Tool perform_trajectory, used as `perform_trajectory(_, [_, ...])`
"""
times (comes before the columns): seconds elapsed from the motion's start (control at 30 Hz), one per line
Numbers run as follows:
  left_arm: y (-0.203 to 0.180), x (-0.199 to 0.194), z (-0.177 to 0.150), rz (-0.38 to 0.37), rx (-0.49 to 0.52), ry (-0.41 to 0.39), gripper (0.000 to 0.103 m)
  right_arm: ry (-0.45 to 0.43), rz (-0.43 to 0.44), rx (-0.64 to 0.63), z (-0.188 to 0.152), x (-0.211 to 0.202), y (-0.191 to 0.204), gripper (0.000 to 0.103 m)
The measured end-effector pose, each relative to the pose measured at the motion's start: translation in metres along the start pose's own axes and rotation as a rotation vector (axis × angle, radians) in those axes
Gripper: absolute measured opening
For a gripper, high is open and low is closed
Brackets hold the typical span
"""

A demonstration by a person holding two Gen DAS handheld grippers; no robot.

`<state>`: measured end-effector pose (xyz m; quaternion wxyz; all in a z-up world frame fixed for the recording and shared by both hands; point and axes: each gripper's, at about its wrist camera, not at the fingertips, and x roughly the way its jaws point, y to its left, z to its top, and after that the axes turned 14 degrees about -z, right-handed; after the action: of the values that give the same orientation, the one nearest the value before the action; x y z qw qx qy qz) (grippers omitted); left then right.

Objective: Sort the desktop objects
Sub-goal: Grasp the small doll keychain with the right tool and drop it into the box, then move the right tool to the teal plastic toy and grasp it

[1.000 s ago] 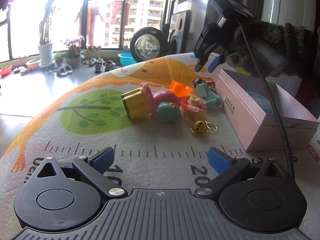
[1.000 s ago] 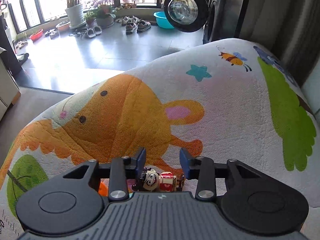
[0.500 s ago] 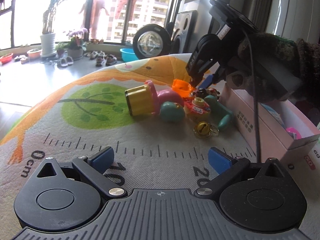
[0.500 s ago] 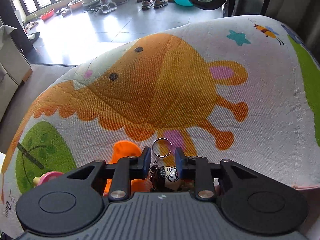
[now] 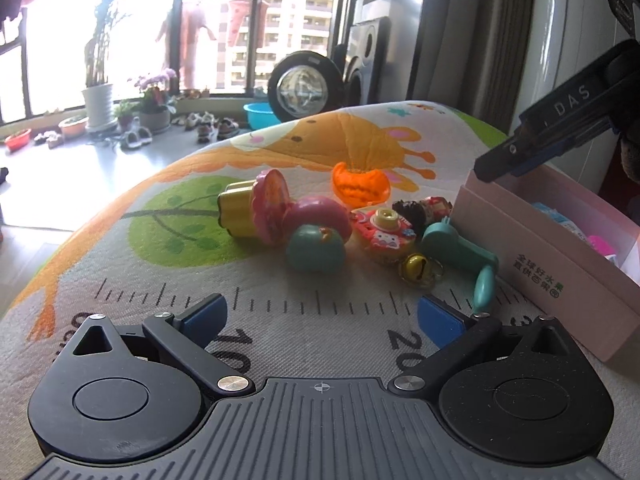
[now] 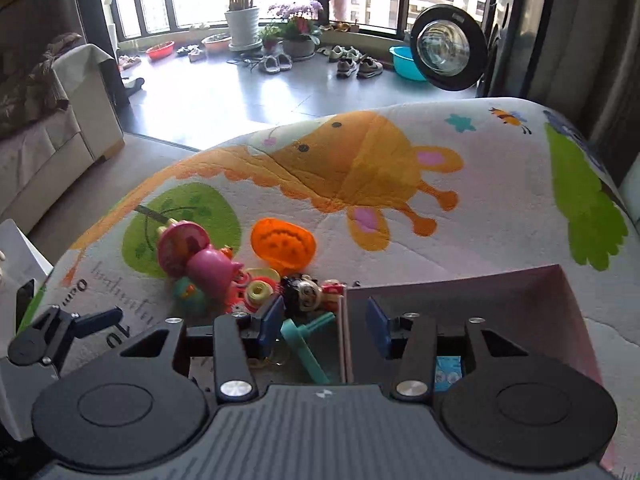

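A heap of small toys lies on the printed mat: a gold-and-pink cupcake toy (image 5: 252,210), a teal egg (image 5: 316,248), an orange shell (image 5: 360,184), a red camera toy (image 5: 384,232), a doll keychain (image 5: 420,208), a gold bell (image 5: 418,270) and a teal toy hairdryer (image 5: 460,252). A pink box (image 5: 552,256) stands to their right. My left gripper (image 5: 320,316) is open and empty, low before the heap. My right gripper (image 6: 324,324) is open and empty above the box's near wall (image 6: 400,292); the doll keychain (image 6: 308,290) lies just beyond it.
The pink box holds a blue packet (image 6: 447,372) and small pink items (image 5: 600,246). The mat (image 5: 160,280) drops off at its left and far edges to the floor. A sofa (image 6: 48,140) stands at the left. The other gripper's fingers (image 6: 80,320) show at the lower left.
My right gripper had closed around the doll keychain; now it is open, higher and back over the box edge, and the keychain lies on the mat. My left gripper moved a little closer to the heap.
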<state>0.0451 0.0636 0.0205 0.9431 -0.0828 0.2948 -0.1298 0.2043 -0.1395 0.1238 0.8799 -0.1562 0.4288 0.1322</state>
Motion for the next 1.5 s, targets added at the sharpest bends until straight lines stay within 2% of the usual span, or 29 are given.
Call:
perform_trajectory(0.17, [0.005, -0.010, 0.000, 0.004, -0.006, -0.022, 0.103, 0.128, 0.112, 0.187, 0.013, 0.047, -0.012, 0.047])
perform_trajectory(0.23, [0.008, -0.015, -0.002, 0.001, -0.018, -0.020, 0.103, 0.143, 0.114, 0.226, 0.021, 0.064, -0.005, 0.050])
perform_trajectory(0.3, [0.011, -0.017, -0.003, -0.003, -0.029, -0.020, 0.103, 0.081, 0.063, 0.218, 0.031, 0.071, 0.000, 0.051])
perform_trajectory(0.47, [0.015, -0.020, -0.003, 0.004, -0.044, -0.040, 0.103, -0.081, -0.153, 0.237, 0.054, 0.067, -0.003, 0.050])
perform_trajectory(0.53, [0.016, -0.021, -0.002, 0.003, -0.049, -0.047, 0.103, -0.134, -0.121, 0.156, 0.055, 0.054, 0.007, 0.050])
perform_trajectory(0.57, [0.016, -0.020, -0.003, -0.001, -0.051, -0.048, 0.103, -0.135, -0.094, 0.115, 0.055, 0.051, 0.013, 0.046])
perform_trajectory(0.6, [0.016, -0.019, -0.002, -0.005, -0.052, -0.046, 0.103, -0.116, -0.071, 0.086, 0.056, 0.051, 0.020, 0.043])
perform_trajectory(0.67, [0.014, -0.016, -0.004, -0.011, -0.047, -0.041, 0.103, -0.018, -0.045, 0.039, 0.059, 0.066, 0.039, 0.026])
perform_trajectory(0.73, [0.013, -0.017, -0.005, -0.012, -0.034, -0.039, 0.103, 0.028, -0.104, 0.025, 0.062, 0.086, 0.051, 0.023])
perform_trajectory(0.83, [0.013, -0.023, -0.006, -0.005, -0.033, -0.050, 0.103, 0.021, -0.210, -0.017, 0.064, 0.111, 0.062, 0.022])
perform_trajectory(0.9, [0.015, -0.025, -0.007, 0.003, -0.043, -0.053, 0.103, 0.075, -0.196, -0.005, 0.065, 0.120, 0.059, 0.021])
perform_trajectory(1.0, [0.019, -0.028, -0.008, 0.008, -0.056, -0.052, 0.103, 0.115, -0.131, -0.006, 0.056, 0.110, 0.059, 0.020])
perform_trajectory(1.1, [0.018, -0.031, -0.009, 0.008, -0.048, -0.058, 0.103, 0.174, -0.040, -0.007, 0.032, 0.091, 0.060, 0.020])
perform_trajectory(1.13, [0.017, -0.033, -0.009, 0.008, -0.044, -0.060, 0.103, 0.178, -0.015, -0.012, 0.023, 0.083, 0.060, 0.016])
perform_trajectory(1.2, [0.014, -0.036, -0.010, 0.010, -0.039, -0.059, 0.103, 0.176, 0.030, -0.042, 0.003, 0.063, 0.064, 0.016])
perform_trajectory(1.3, [0.011, -0.040, -0.013, 0.015, -0.037, -0.049, 0.103, 0.181, 0.148, -0.084, -0.028, 0.030, 0.067, 0.017])
perform_trajectory(1.33, [0.010, -0.042, -0.015, 0.019, -0.037, -0.045, 0.103, 0.161, 0.177, -0.093, -0.037, 0.016, 0.067, 0.017])
perform_trajectory(1.4, [0.010, -0.046, -0.018, 0.027, -0.038, -0.037, 0.103, 0.069, 0.193, -0.112, -0.060, -0.016, 0.059, 0.018])
perform_trajectory(1.5, [0.009, -0.050, -0.022, 0.030, -0.042, -0.023, 0.103, -0.079, 0.147, -0.122, -0.099, -0.054, 0.038, 0.037])
